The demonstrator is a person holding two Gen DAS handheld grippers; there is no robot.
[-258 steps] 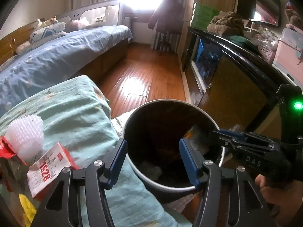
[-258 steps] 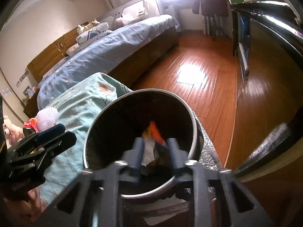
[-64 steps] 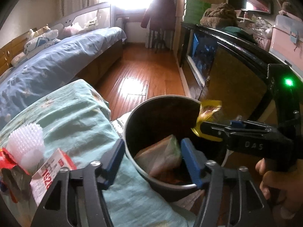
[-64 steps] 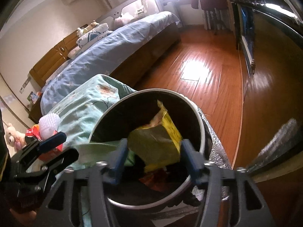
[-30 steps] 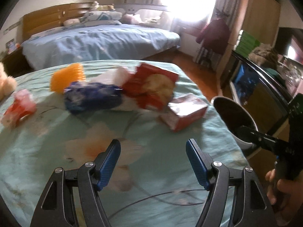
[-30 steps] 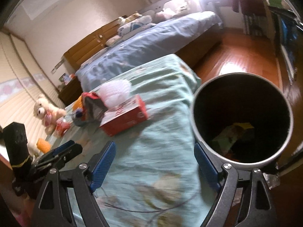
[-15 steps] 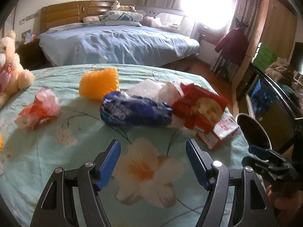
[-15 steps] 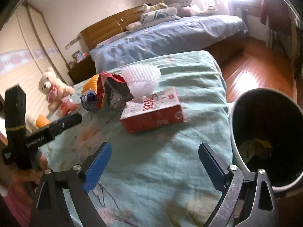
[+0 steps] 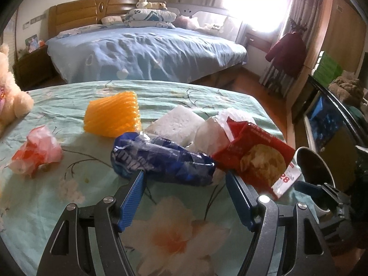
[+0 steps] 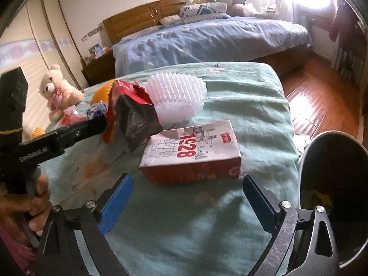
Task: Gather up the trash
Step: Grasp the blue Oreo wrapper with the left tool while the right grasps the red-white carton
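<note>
Trash lies on a table with a green floral cloth point(image 9: 69, 184). My left gripper point(image 9: 185, 179) is open, its jaws just short of a blue plastic wrapper point(image 9: 161, 161). A red snack bag point(image 9: 255, 156), white foam nets point(image 9: 174, 124), an orange foam net point(image 9: 112, 115) and a pink-red wrapper point(image 9: 36, 154) lie around it. My right gripper point(image 10: 187, 184) is open, just in front of a red and white carton marked 1928 point(image 10: 193, 154). The metal bin point(image 10: 333, 184) stands at the table's right end with trash inside.
A teddy bear point(image 10: 57, 87) sits at the table's far left. A bed with blue covers point(image 9: 142, 50) lies behind the table. A dark cabinet point(image 9: 333, 124) runs along the right wall over wooden floor point(image 10: 317, 96). My left gripper point(image 10: 69, 135) shows in the right wrist view.
Both grippers left the bin, open and empty, and swung left over the table. The left has closed in on the blue wrapper, the right on the 1928 carton.
</note>
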